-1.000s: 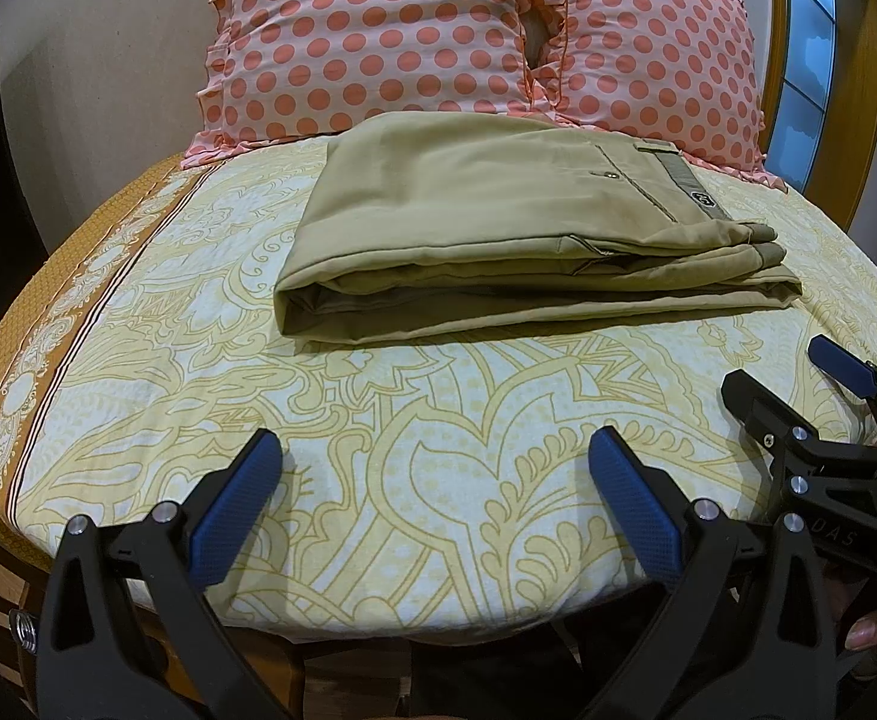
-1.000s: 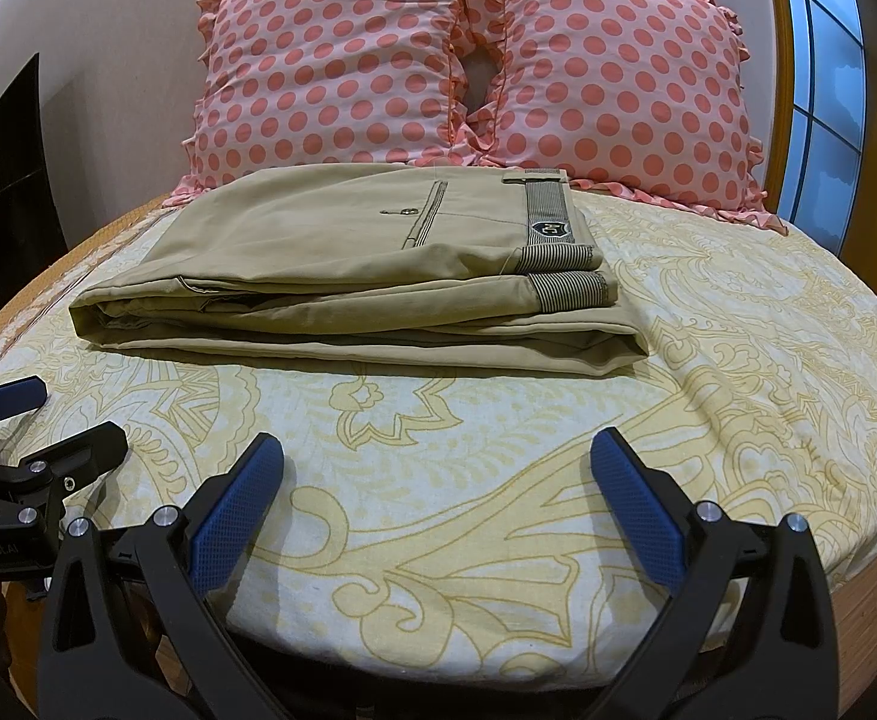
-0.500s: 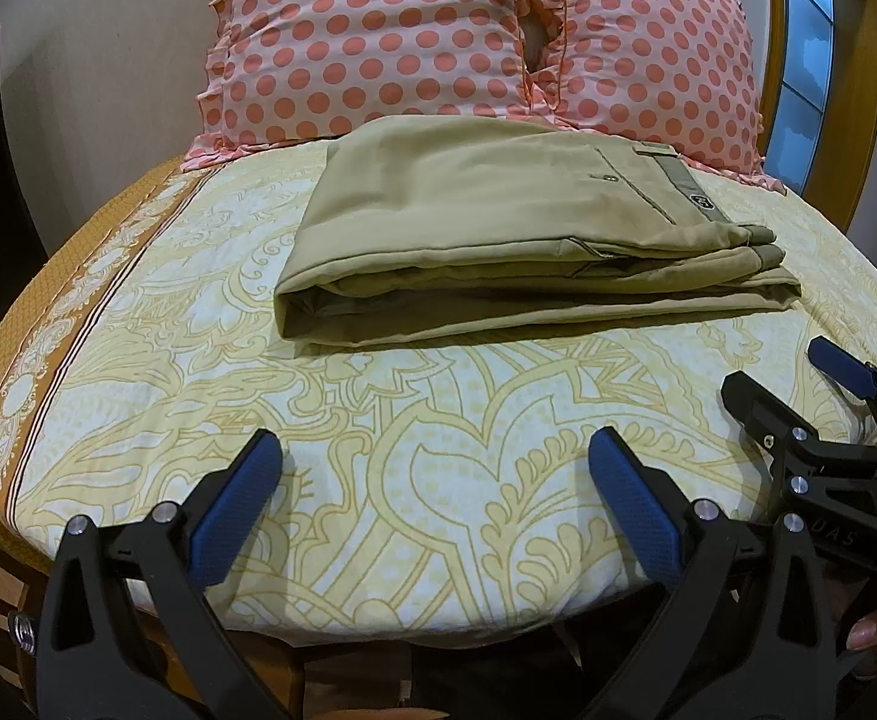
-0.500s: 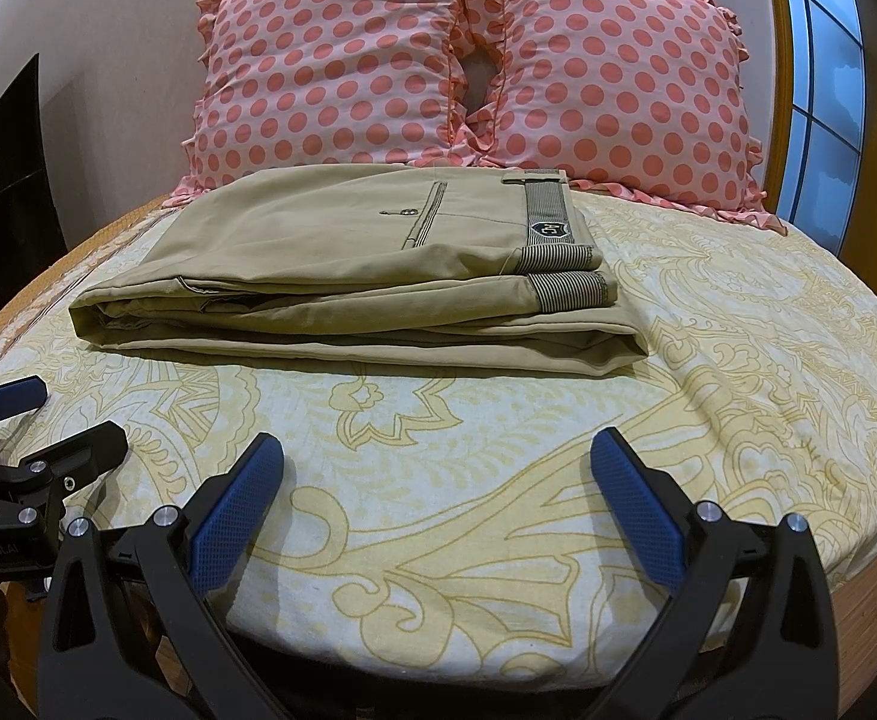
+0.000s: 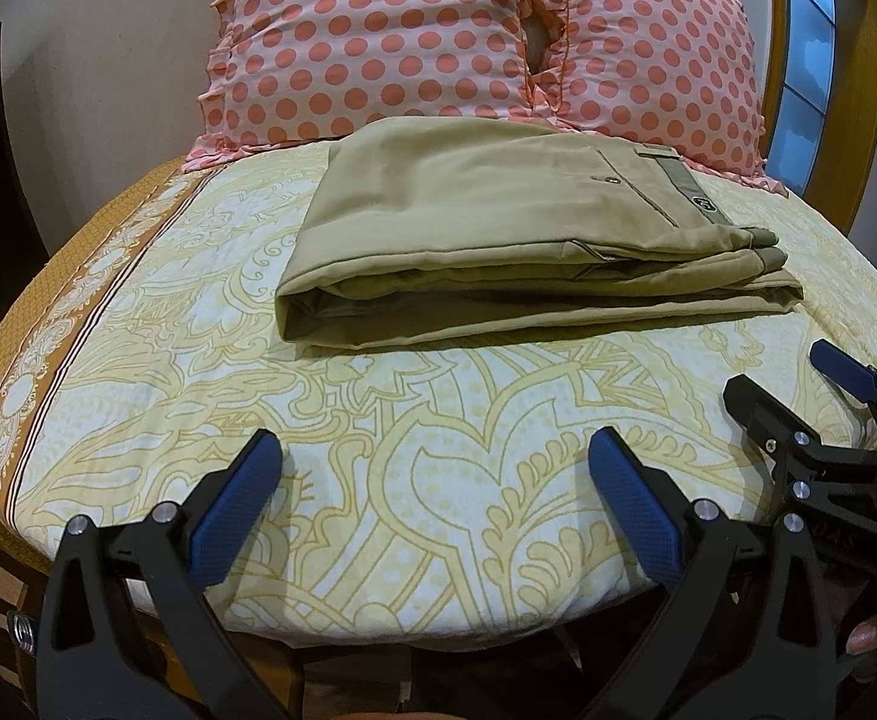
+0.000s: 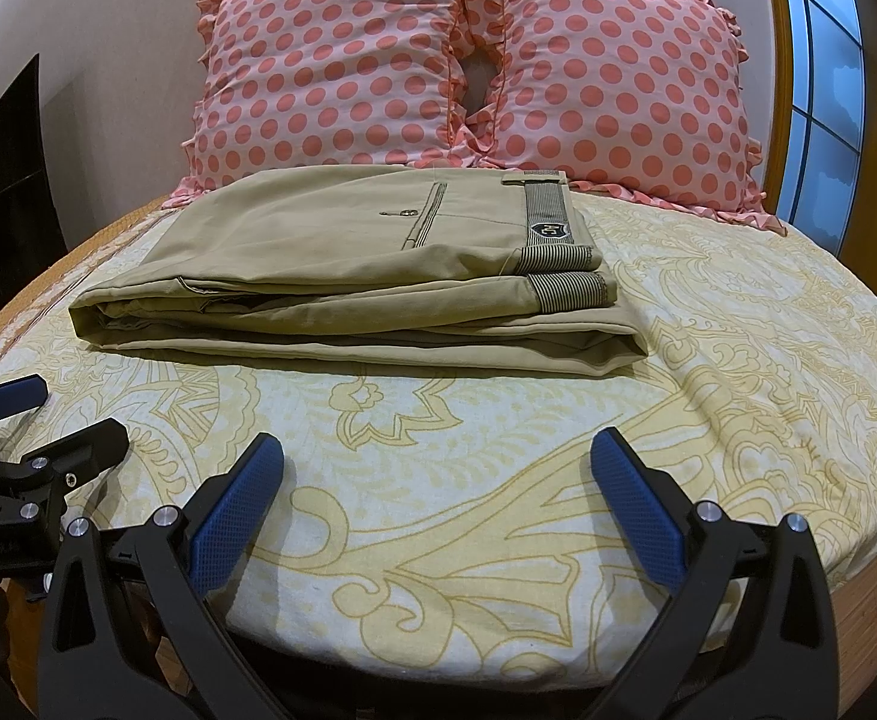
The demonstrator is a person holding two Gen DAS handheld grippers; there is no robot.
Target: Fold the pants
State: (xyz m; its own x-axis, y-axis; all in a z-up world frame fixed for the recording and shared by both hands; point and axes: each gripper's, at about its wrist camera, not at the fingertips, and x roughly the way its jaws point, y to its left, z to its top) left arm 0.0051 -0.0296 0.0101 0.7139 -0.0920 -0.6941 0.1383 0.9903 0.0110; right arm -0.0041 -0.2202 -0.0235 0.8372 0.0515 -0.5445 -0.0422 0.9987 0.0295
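Observation:
Khaki pants lie folded in a flat stack on the bed, striped waistband at the right; they also show in the right wrist view. My left gripper is open and empty, near the bed's front edge, well short of the pants. My right gripper is open and empty, also near the front edge. The right gripper shows at the right of the left wrist view. The left gripper shows at the left of the right wrist view.
The bed has a cream and yellow patterned sheet with an orange border at the left. Two pink polka-dot pillows stand behind the pants. A window with a wooden frame is at the right.

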